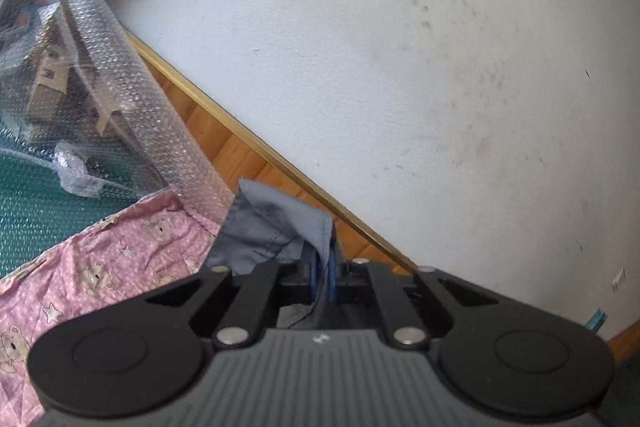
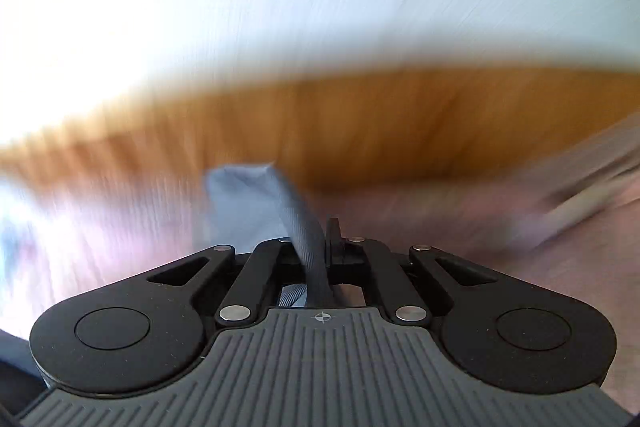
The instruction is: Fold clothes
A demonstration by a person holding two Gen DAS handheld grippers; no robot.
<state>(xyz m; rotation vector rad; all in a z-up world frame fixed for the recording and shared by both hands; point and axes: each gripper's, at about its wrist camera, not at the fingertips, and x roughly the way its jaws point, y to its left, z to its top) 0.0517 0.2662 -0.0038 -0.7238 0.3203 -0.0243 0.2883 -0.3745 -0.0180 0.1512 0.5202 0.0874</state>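
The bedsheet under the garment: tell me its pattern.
Pink sheet with white stars and teddy bears, clearest in the left wrist view.

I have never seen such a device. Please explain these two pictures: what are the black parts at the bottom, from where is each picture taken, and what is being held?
A person holds a hand-held gripper in each hand; a camera on each looks forward along its two fingers. The black parts are the gripper's own arms.

In the left wrist picture, the left gripper is shut on a grey-blue cloth. Beside it lie a pink bear-print fabric and bubble wrap, with a white wall behind.

The right wrist picture is blurred by motion. The right gripper is shut on the same kind of grey-blue cloth, above a wooden floor.
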